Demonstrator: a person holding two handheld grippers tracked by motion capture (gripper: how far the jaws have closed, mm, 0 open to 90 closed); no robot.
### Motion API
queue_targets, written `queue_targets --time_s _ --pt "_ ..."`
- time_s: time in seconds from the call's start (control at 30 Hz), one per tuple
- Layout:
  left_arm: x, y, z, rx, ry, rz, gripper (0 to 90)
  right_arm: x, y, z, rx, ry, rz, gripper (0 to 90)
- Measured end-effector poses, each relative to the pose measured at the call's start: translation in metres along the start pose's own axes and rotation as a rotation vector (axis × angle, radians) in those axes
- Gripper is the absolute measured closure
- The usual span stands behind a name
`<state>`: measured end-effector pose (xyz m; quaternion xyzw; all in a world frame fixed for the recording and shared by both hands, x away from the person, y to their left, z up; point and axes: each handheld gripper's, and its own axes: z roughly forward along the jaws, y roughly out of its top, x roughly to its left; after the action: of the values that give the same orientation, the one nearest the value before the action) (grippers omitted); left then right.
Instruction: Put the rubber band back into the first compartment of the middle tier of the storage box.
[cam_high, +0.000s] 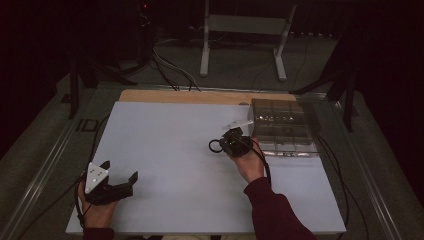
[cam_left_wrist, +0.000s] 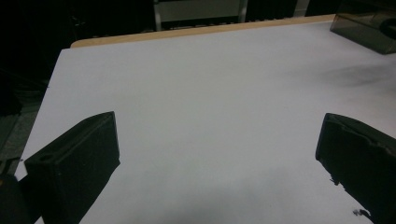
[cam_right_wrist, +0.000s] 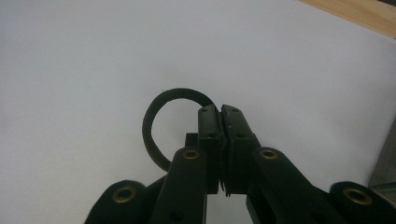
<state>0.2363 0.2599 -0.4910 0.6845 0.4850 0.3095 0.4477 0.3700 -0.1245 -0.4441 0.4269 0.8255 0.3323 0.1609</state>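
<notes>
Thin black ring (cam_right_wrist: 154, 126), matte and rubbery-looking, round with an even band, is pinched at its rim between the shut fingers of the right gripper (cam_right_wrist: 220, 112), just above the smooth white desk (cam_high: 165, 140) near its middle-right. The high view adds a clear plastic compartment box (cam_high: 285, 127) on the desk beside the right hand, with a bare wood strip (cam_high: 200, 96) at the far edge. Left gripper (cam_left_wrist: 217, 140) rests at the near-left corner, blocky black fingers (cam_left_wrist: 79, 158) spread wide, nothing between them.
</notes>
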Motion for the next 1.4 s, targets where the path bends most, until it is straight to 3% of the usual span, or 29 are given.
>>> queue_targets --time_s 1.4 --pt "0.000 -0.001 0.002 0.008 -0.001 0.003 0.4 -0.027 0.002 -0.022 -0.034 -0.036 0.051 88.5"
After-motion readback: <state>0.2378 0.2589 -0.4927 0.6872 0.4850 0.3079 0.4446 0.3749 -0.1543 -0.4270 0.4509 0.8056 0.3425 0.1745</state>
